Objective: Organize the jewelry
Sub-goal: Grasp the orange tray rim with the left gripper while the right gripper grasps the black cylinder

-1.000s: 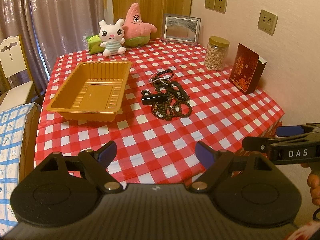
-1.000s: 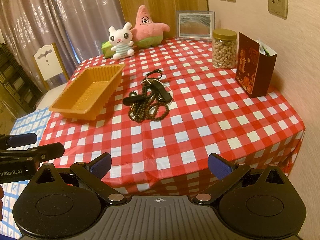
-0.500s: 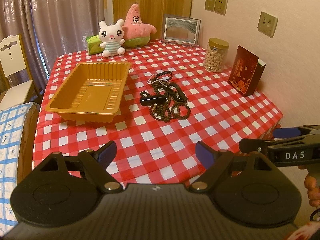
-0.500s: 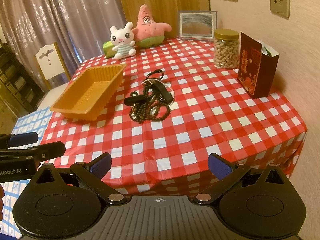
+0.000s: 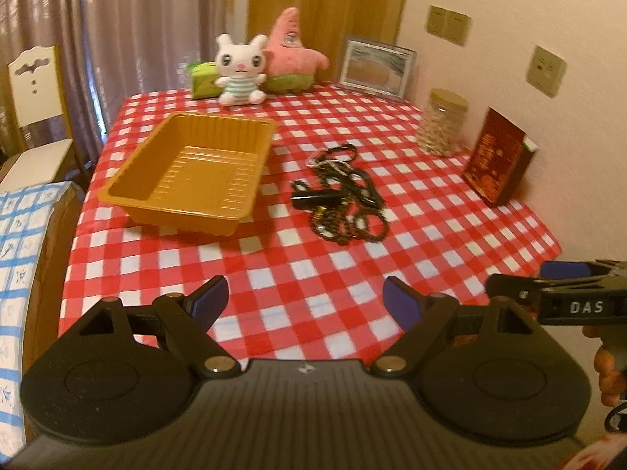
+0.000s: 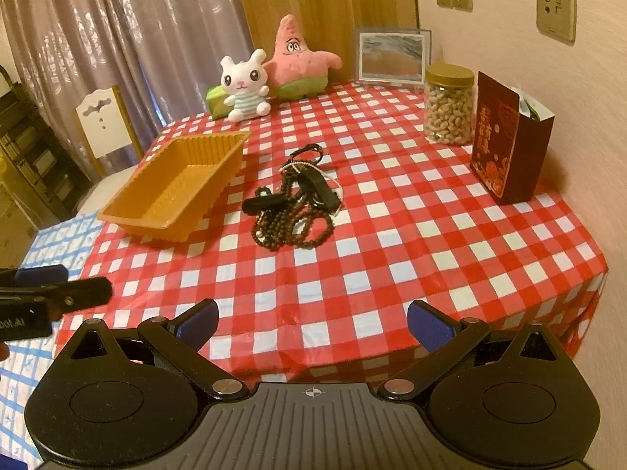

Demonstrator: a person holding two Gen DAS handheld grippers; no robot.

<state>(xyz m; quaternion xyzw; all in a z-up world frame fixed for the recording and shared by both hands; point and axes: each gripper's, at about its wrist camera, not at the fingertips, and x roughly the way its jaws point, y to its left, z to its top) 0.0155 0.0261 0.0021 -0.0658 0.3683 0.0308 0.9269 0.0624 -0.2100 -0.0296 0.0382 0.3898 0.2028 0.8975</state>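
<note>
A tangled pile of dark bead strings and black pieces, the jewelry (image 5: 340, 196) (image 6: 296, 205), lies mid-table on the red checked cloth. Left of it stands an empty orange plastic tray (image 5: 188, 172) (image 6: 176, 184). My left gripper (image 5: 303, 300) hangs open over the near edge of the table, well short of the pile, with nothing between its fingers. The right gripper (image 6: 311, 323) is open too, off the near edge, and shows side-on at the right of the left wrist view (image 5: 548, 278). The left gripper's tip (image 6: 58, 286) shows at the left edge of the right wrist view.
Along the back stand a white bunny plush (image 6: 243, 86), a pink starfish plush (image 6: 298, 58) and a framed picture (image 6: 392, 56). A nut jar (image 6: 448, 103) and a dark red box (image 6: 505, 141) sit by the right wall. A white chair (image 5: 35, 117) stands left.
Both grippers have drifted slightly back and to the side, so the table sits a little farther off. The jewelry and tray have not moved.
</note>
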